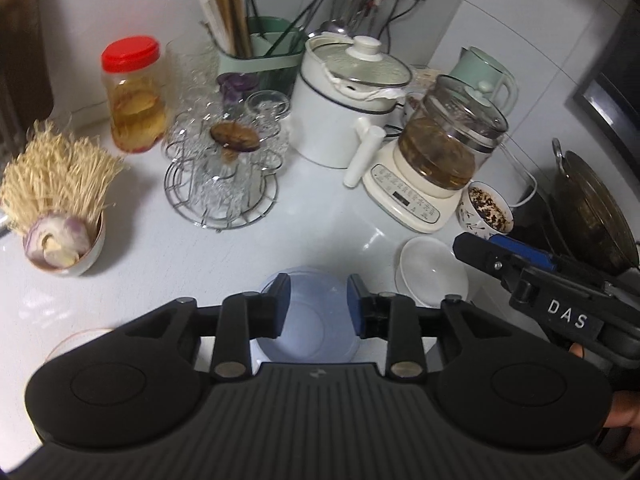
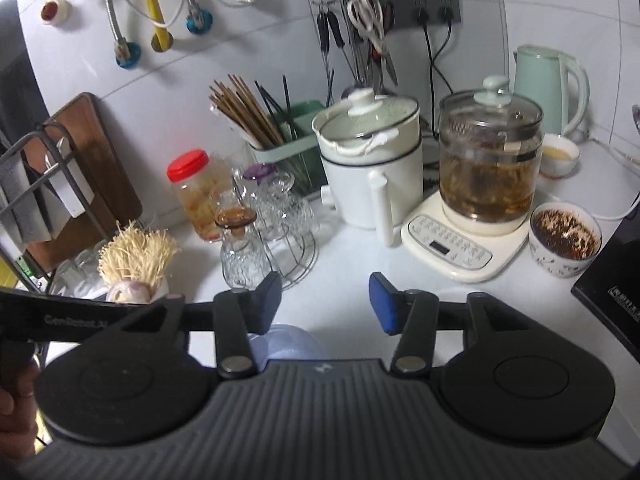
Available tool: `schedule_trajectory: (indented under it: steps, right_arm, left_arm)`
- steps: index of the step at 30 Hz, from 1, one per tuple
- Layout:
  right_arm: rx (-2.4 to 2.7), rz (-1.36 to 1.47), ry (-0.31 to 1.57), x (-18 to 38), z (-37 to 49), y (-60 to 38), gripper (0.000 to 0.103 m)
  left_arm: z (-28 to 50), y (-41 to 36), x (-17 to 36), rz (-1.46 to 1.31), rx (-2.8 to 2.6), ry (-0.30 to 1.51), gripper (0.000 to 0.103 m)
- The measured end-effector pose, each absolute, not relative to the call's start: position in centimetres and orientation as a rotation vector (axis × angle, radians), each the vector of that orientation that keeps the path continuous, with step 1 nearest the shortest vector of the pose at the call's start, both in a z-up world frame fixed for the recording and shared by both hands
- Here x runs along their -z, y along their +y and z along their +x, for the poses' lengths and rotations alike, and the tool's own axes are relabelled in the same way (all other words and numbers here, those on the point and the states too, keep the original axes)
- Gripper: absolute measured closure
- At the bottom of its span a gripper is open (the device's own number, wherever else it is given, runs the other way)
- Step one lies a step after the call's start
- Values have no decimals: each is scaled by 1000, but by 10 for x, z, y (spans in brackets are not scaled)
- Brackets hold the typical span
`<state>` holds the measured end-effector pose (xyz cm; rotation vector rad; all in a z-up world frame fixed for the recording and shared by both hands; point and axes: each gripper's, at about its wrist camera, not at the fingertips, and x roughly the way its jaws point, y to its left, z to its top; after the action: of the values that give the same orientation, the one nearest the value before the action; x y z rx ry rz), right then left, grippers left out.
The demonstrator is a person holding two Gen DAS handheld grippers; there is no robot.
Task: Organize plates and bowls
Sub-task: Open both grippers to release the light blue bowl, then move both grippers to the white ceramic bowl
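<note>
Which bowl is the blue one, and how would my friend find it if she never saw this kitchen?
Start at the cream kettle base with the glass pot of brown tea on the white counter. Come toward the front edge, past the small white bowl. Just left of it sits the blue bowl, under the open left gripper: it is see-through pale blue, the only bowl that is not white.

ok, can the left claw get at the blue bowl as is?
Probably yes. The left claw is open right over the blue bowl, nothing between them; the white bowl sits clear to its right.
</note>
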<state>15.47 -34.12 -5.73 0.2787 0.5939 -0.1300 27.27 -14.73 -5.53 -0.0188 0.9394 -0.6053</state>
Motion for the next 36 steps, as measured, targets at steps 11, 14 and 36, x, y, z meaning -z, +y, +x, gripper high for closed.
schedule_trajectory:
  steps: [11, 14, 36]
  right_arm:
    - [204, 305, 550, 52, 142, -379, 44]
    - [232, 319, 547, 53, 140, -395, 44]
    - [319, 459, 658, 110, 138, -492, 44]
  left_arm:
    - [280, -193, 46, 22, 663, 897, 48]
    - [283, -210, 48, 26, 682, 904, 48]
    - [316, -314, 131, 63, 688, 1029, 48]
